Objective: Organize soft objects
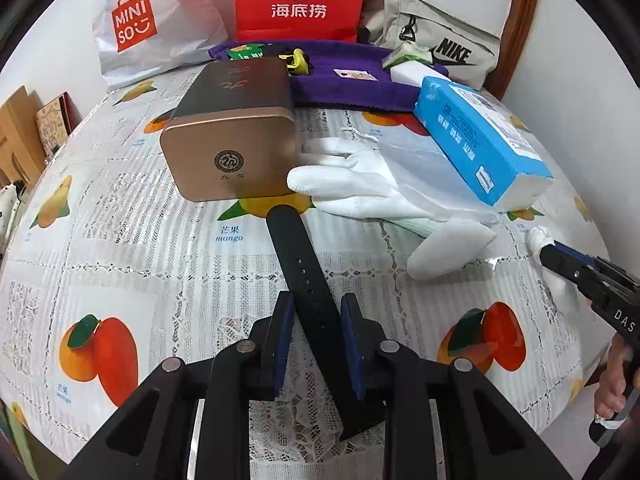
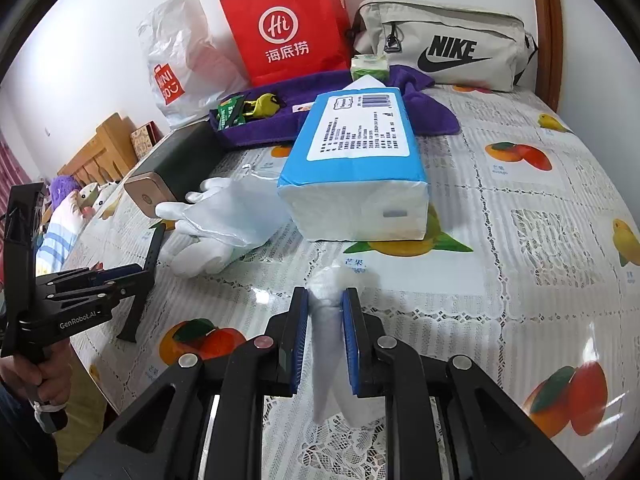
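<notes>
Straps come first in the left wrist view: a black watch strap (image 1: 308, 276) runs from 12 o'clock down between the blue pads of the left gripper (image 1: 318, 344). The jaws stand narrow, yet a gap is seen on each side of the strap, so the pads are not pressed on it. The strap's far end lies just beside a gold tin (image 1: 232, 136) at 11 o'clock. White gloves (image 1: 372, 196) are spread at 1 o'clock, partly under a clear plastic sheet, touching the tin's near corner. A blue tissue pack (image 1: 476, 136) lies at 2 o'clock beyond the gloves. A purple towel (image 1: 344, 88) is laid at 12 o'clock before a red bag (image 1: 300, 0). At 3 o'clock the right gripper (image 1: 544, 250) is seen closed on a white wad (image 1: 538, 236) on the tablecloth (image 1: 160, 248).

In the right wrist view, the right gripper (image 2: 325, 332) is clamped on a twisted white tissue (image 2: 332, 312), which stands between the pads and is held at both sides. The tissue pack (image 2: 352, 168) sits at 12 o'clock, the gloves (image 2: 216, 220) at 10 o'clock. The left gripper (image 2: 134, 276) is held at 9 o'clock over the strap (image 2: 148, 276), gripped by a hand (image 2: 40, 376). A grey pouch (image 2: 440, 44) rests at 1 o'clock.
</notes>
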### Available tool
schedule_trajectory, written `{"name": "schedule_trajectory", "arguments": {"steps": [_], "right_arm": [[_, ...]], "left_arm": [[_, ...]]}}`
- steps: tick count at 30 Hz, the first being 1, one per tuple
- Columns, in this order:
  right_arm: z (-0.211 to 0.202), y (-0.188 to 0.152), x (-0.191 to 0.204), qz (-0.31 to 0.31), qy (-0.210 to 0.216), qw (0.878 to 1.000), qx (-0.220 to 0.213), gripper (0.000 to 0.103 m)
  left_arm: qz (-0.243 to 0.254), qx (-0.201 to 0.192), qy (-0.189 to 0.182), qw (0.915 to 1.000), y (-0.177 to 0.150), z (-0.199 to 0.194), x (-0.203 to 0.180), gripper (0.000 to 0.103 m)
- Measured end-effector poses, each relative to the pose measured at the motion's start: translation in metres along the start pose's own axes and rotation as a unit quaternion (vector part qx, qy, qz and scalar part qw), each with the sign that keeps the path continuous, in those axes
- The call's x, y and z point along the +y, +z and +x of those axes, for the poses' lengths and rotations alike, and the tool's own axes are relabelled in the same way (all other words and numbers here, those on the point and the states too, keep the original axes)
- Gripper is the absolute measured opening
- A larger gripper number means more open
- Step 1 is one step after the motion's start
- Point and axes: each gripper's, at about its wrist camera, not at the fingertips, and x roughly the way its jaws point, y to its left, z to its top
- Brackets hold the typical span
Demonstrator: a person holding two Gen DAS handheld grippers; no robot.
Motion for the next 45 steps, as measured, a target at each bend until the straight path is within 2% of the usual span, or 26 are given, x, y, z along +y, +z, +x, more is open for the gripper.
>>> {"name": "schedule_trajectory", "arguments": {"steps": [7, 11, 16, 19, 24, 27, 29, 33, 36, 41, 45], "right_arm": [[0.001, 0.001, 0.001, -0.003, -0.002, 1.0, 0.002, 0.017], [-0.005, 0.003, 0.001, -0.003, -0.004, 1.0, -0.005, 0.017], [-0.01, 0.004, 0.003, -0.003, -0.009, 1.0, -0.006, 0.017], [-0.012, 0.003, 0.005, -0.006, -0.01, 1.0, -0.006, 0.017], [-0.014, 0.002, 0.005, -0.007, -0.006, 1.0, -0.006, 0.017], [-0.012, 0.001, 0.004, -0.005, -0.005, 1.0, -0.005, 0.017], [-0.011, 0.001, 0.002, -0.002, -0.002, 1.0, -0.005, 0.017], [-0.008, 0.0, 0.0, 0.0, 0.0, 1.0, -0.002, 0.017], [-0.004, 0.0, -0.002, 0.003, 0.002, 1.0, 0.0, 0.017], [0.006, 0.002, -0.002, 0.001, 0.007, 1.0, 0.01, 0.017], [0.015, 0.003, 0.003, -0.01, 0.012, 1.0, 0.019, 0.017]], "left_arm": [[-0.015, -0.013, 0.003, 0.9998, 0.003, 0.002, 0.002, 0.017], [-0.038, -0.001, -0.023, 0.999, 0.005, -0.001, 0.014, 0.006], [-0.041, 0.011, -0.027, 0.9987, 0.001, -0.001, 0.013, 0.006], [-0.043, 0.013, -0.02, 0.9988, 0.0, 0.0, 0.009, 0.011], [-0.034, 0.013, -0.026, 0.999, -0.001, 0.0, -0.001, 0.031], [-0.034, 0.005, -0.009, 0.9994, 0.001, 0.002, -0.006, 0.029], [-0.031, 0.002, 0.007, 0.9995, 0.001, 0.003, -0.004, 0.019], [-0.034, 0.006, -0.004, 0.9994, 0.001, 0.001, 0.002, 0.018], [-0.023, 0.005, 0.003, 0.9997, 0.002, 0.003, -0.004, 0.023], [-0.008, -0.006, 0.024, 0.9997, 0.001, 0.004, -0.009, 0.02], [-0.024, -0.001, -0.001, 0.9997, 0.004, 0.002, 0.0, 0.019]]}}
